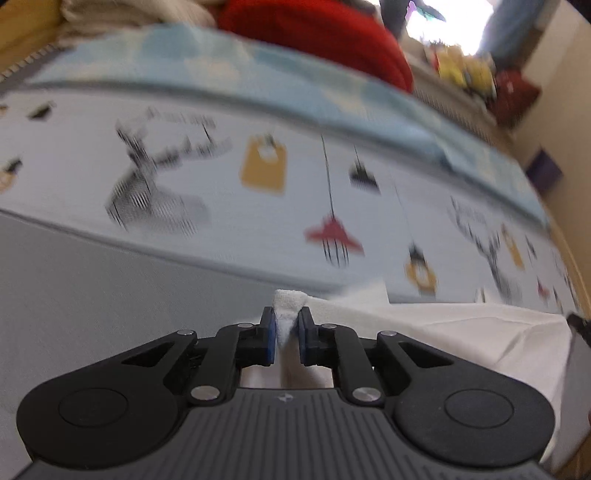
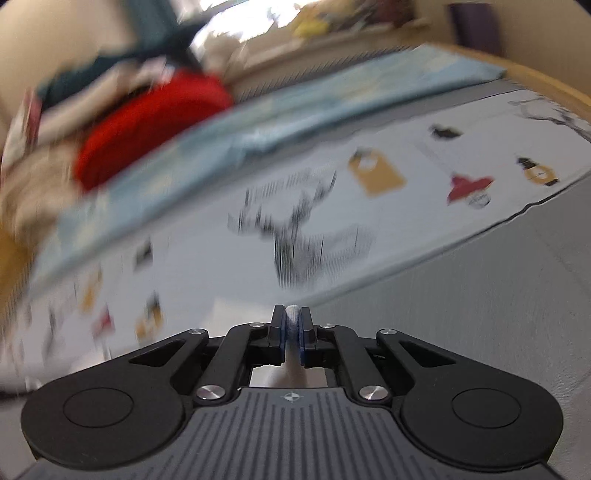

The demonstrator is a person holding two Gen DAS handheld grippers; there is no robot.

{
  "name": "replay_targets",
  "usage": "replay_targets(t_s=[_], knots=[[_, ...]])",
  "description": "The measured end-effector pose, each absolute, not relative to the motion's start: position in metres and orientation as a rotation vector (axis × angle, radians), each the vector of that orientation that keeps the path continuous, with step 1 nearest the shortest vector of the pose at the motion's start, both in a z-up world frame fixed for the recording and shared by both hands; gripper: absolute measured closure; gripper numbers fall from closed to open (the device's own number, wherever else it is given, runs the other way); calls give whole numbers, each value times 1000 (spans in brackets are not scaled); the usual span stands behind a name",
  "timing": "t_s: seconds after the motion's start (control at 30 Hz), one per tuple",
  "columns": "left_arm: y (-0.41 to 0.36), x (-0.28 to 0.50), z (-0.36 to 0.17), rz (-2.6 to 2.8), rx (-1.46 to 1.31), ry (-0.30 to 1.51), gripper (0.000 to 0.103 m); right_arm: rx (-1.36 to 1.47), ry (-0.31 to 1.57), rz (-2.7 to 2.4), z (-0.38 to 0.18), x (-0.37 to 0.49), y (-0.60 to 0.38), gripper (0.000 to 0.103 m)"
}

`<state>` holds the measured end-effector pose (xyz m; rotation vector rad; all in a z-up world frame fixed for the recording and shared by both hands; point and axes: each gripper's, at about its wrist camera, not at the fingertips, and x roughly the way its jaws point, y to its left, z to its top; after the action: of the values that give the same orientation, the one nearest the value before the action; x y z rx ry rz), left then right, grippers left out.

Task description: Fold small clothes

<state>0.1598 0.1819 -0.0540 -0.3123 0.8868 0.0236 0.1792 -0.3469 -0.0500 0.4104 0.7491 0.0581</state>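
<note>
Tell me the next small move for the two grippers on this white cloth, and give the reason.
Probably carry both pinched edges across together and lay them down to make the fold. The left gripper is shut on a bunched corner of the white cloth, and the right gripper pinches white fabric too, so both grips look set. The cloth spreads slack over the grey surface.

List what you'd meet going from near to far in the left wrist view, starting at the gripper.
left gripper pinching the white cloth → grey surface → printed sheet → light blue blanket → red fabric
</note>
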Motion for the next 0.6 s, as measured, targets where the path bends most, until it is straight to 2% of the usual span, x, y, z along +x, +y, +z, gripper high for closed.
replay_targets(t_s=[0.1,0.27,0.33,0.37,0.4,0.43,0.47,0.6], knots=[[184,166,-51,55,-327,845,90,449,696,3,-48,189,-347,97],[187,178,-56,73,-344,854,90,443,711,-24,-58,206,-333,97],[190,181,-59,83,-370,843,85,449,718,-36,-61,211,-330,97],[193,182,-59,111,-379,835,84,447,721,-59,-64,212,-330,95],[197,183,-61,124,-390,841,78,436,732,-96,-67,214,-331,90],[201,183,-63,122,-408,857,75,427,750,-127,-70,214,-331,74],[204,182,-66,113,-435,884,74,415,777,-157,-74,215,-334,65],[210,180,-78,82,-490,970,74,409,825,-87,-80,210,-343,65]])
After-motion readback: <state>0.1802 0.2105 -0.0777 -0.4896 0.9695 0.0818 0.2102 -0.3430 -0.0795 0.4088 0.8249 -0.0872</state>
